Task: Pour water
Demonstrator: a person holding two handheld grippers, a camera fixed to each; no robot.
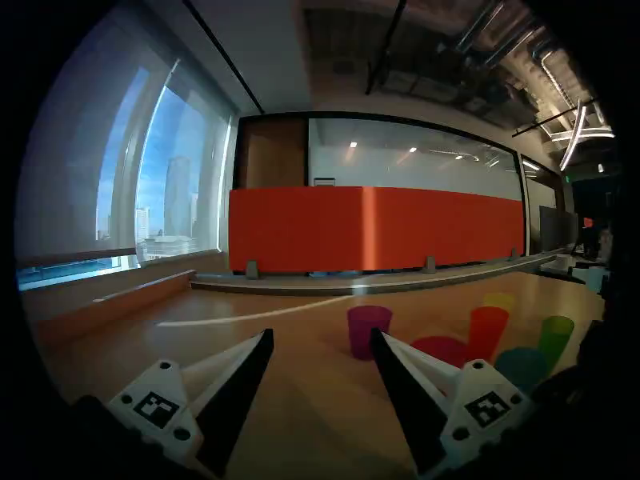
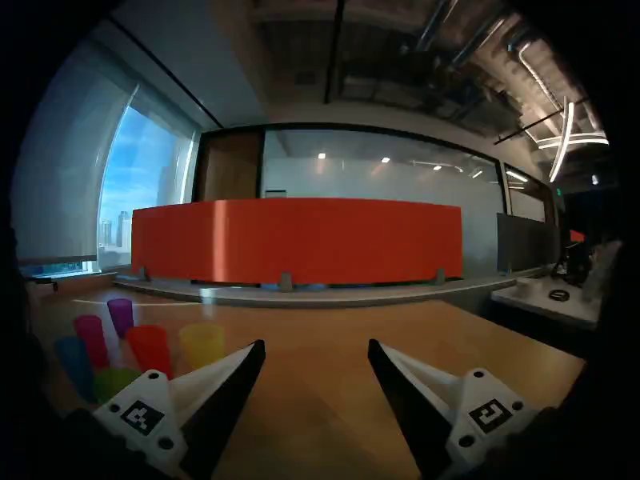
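Fingers (image 1: 236, 384) wide, empty on left gripper (image 1: 322, 344) and right gripper (image 2: 316, 352) — purple cup (image 1: 368, 330) beside a fingertip in left gripper view, yellow cup (image 2: 202, 342) in right gripper view.

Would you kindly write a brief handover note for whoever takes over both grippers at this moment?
Left gripper: open, empty.
Right gripper: open, empty.
Things: purple cup, pink cup, orange cup, yellow cup, green cup and blue cup stand clustered on the wooden table. They are ahead-right in the left gripper view and ahead-left in the right gripper view.
Done: nothing grasped. Whether any cup holds water cannot be told.
Left: probably grasp a cup and pour.
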